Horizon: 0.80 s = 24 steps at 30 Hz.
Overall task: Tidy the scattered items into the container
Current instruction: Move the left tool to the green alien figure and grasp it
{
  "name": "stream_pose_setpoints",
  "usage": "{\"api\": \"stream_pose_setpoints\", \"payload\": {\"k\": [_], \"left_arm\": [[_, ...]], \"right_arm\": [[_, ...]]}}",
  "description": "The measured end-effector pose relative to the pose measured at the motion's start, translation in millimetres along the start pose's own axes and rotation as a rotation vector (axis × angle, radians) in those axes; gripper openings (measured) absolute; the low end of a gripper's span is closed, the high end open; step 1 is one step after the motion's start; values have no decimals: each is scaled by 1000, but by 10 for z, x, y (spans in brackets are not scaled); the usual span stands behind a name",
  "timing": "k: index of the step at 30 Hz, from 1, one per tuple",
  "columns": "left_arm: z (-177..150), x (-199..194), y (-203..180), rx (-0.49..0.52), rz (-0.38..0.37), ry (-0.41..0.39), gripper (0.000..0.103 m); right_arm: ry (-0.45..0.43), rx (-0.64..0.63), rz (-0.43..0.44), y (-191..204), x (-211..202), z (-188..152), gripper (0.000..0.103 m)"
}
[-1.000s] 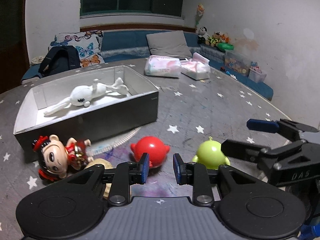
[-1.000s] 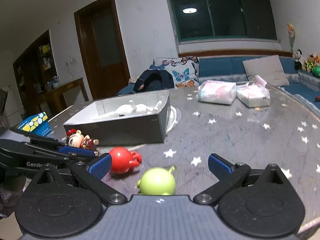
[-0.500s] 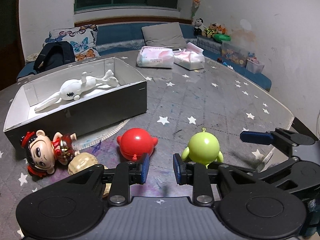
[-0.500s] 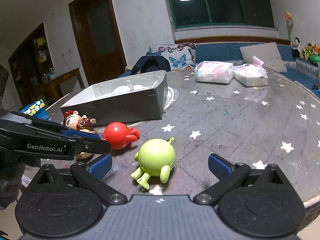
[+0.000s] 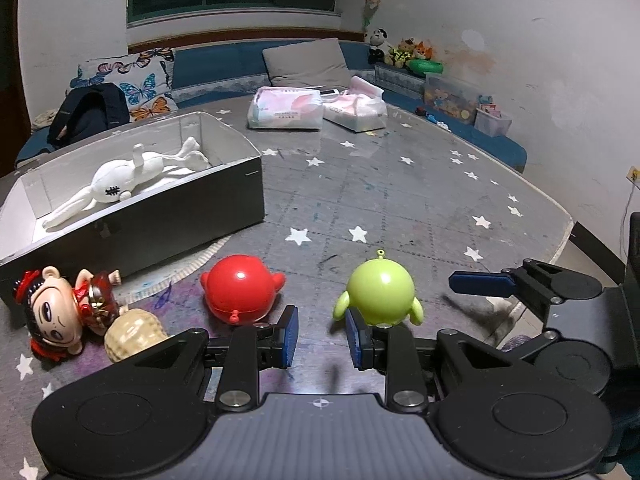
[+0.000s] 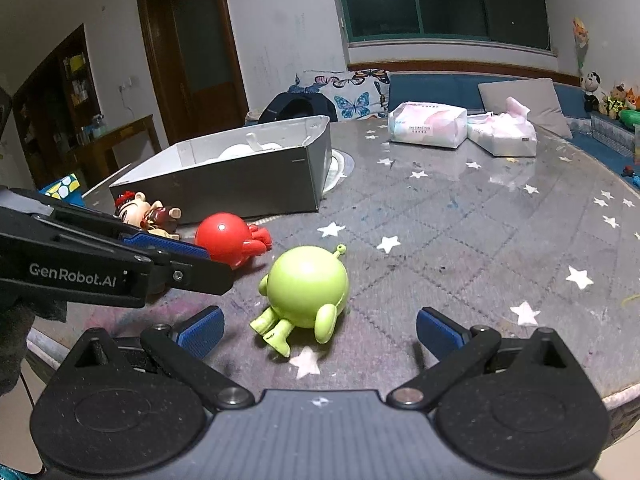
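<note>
The glossy green toy (image 6: 306, 290), a smooth round plastic ball with stubby limbs and a small loop on top, lies on the grey star-printed surface (image 6: 460, 240) just ahead of the right gripper (image 6: 318, 332), whose blue ribbed fingers (image 6: 200, 330) stand wide apart with nothing between them. The left gripper (image 5: 322, 334) holds its fingers (image 5: 290, 334) only narrowly parted and empty, aimed at the gap between the green toy (image 5: 378, 294) and a shiny red round toy (image 5: 240, 294). To the left lie a big-headed doll (image 5: 60, 316) in red dress and a pale ribbed ball (image 5: 134, 332) touching it. The grey box (image 5: 160, 216), straight-walled with a white inside, is the container; a soft white plush (image 5: 120, 180) lies stretched in it.

The left view looks down into the box and shows the plush whole; the right view sees mostly the box's dark outer wall (image 6: 248, 188), plus a wooden door (image 6: 188, 48) and the left gripper's side with its printed brand name
</note>
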<state>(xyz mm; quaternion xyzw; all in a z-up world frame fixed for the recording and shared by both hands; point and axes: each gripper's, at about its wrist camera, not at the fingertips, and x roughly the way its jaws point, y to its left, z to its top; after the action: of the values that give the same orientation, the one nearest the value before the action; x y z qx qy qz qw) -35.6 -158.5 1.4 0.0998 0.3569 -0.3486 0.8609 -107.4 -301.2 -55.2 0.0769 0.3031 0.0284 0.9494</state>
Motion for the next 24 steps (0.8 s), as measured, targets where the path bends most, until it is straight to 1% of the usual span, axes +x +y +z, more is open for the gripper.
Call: {"api": "stream_pose_setpoints", "payload": {"k": [10,15,24], "left_arm": [[-13,69,-19,-7,-29,30,28],[-18,111,-30,-5,-39,41,28],[-13,121,-11,-11,-67,38,28]], "right_arm": [[28,-22,-23,36,86,-36,103],[26,-30,-31,42,99,-49,103],[31,-73,-68,108,148,-65,103]]}}
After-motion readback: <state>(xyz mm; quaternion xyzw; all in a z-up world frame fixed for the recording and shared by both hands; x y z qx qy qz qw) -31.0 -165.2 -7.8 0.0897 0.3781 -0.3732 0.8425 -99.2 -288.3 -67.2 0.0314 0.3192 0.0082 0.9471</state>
